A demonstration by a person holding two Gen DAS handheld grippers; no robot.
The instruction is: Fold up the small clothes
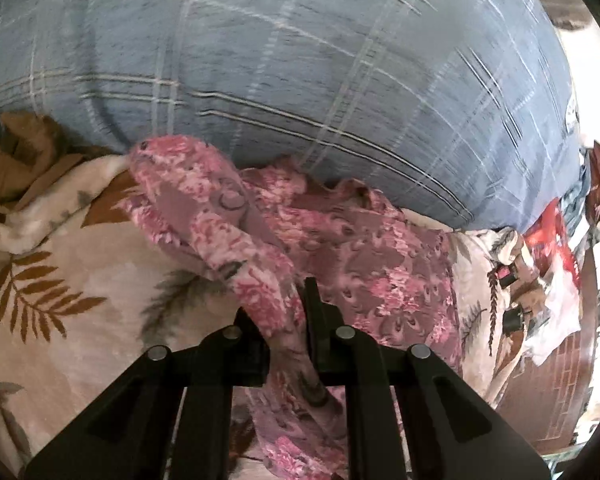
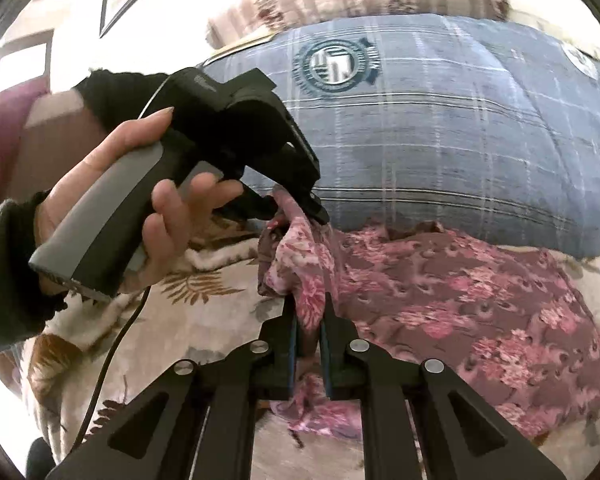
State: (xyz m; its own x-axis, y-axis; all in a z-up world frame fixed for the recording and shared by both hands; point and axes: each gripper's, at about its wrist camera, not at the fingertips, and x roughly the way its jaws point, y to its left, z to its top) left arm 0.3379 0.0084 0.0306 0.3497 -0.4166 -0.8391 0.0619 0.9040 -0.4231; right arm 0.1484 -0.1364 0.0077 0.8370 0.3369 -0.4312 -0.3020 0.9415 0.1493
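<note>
One crumpled pink floral fabric garment lay on a cream leaf-print fleece blanket, against one blue plaid pillow. Two grippers pinched its bunched edge: the left gripper and the right gripper, each clamped on cloth.

Support is a bed covered by a cream blanket with brown leaf print. Lying on it: pink floral garment, and a blue plaid pillow at the far side.
</note>
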